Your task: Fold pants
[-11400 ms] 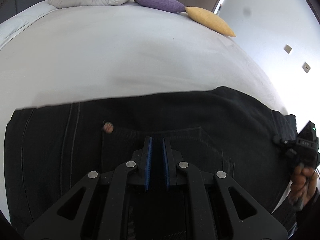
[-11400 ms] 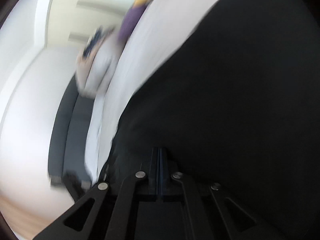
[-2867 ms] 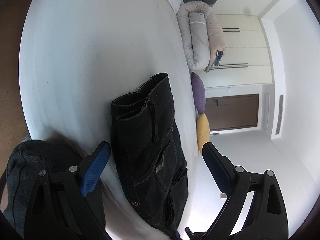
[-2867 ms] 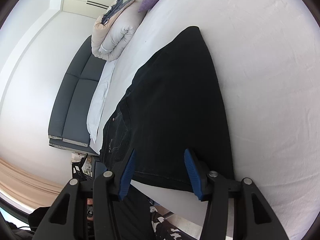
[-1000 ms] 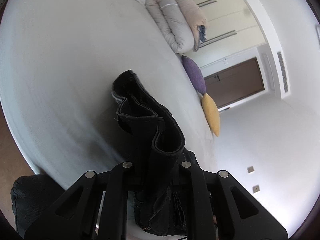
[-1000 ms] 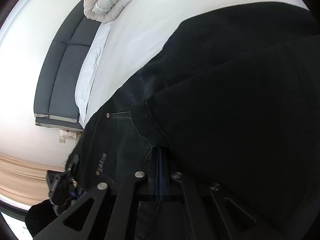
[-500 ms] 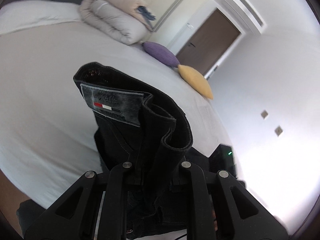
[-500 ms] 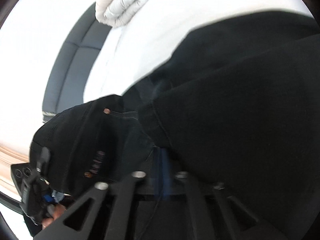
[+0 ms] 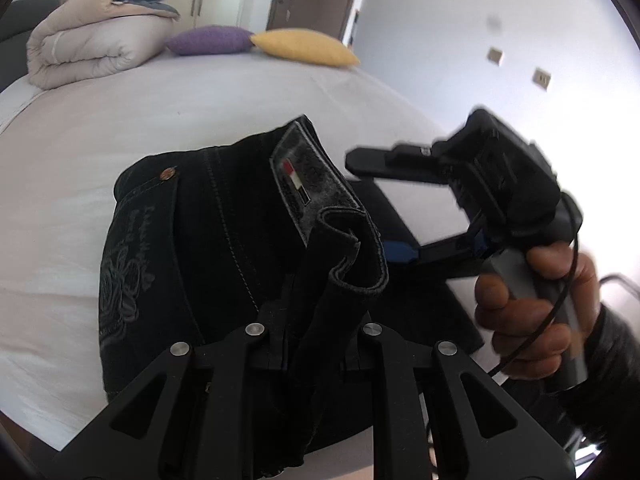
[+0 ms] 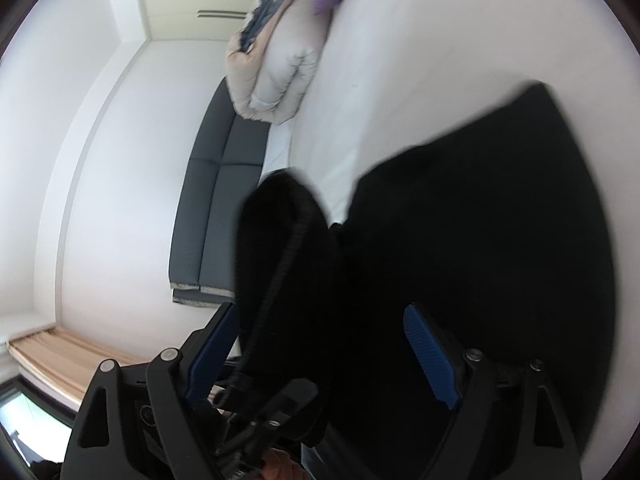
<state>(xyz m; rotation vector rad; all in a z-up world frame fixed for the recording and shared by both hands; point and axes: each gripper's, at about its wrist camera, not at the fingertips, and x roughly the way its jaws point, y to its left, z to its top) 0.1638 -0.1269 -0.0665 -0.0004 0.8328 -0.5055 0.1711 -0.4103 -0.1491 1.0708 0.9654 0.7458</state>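
Left gripper (image 9: pixel 316 344): jaws clamped on the folded waistband of the black denim pants (image 9: pixel 192 248).
Right gripper (image 10: pixel 320 356): jaws opening, pads clear of the cloth.
Pants: on the white bed (image 9: pixel 120 120), near its edge.

Left claw (image 9: pixel 312 344) pinching black pants (image 9: pixel 208 240), white bed (image 9: pixel 120 120)

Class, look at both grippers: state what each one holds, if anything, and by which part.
The left gripper is shut on the black pants, pinching the bunched waistband end. The right gripper holds nothing; its jaws are opening.
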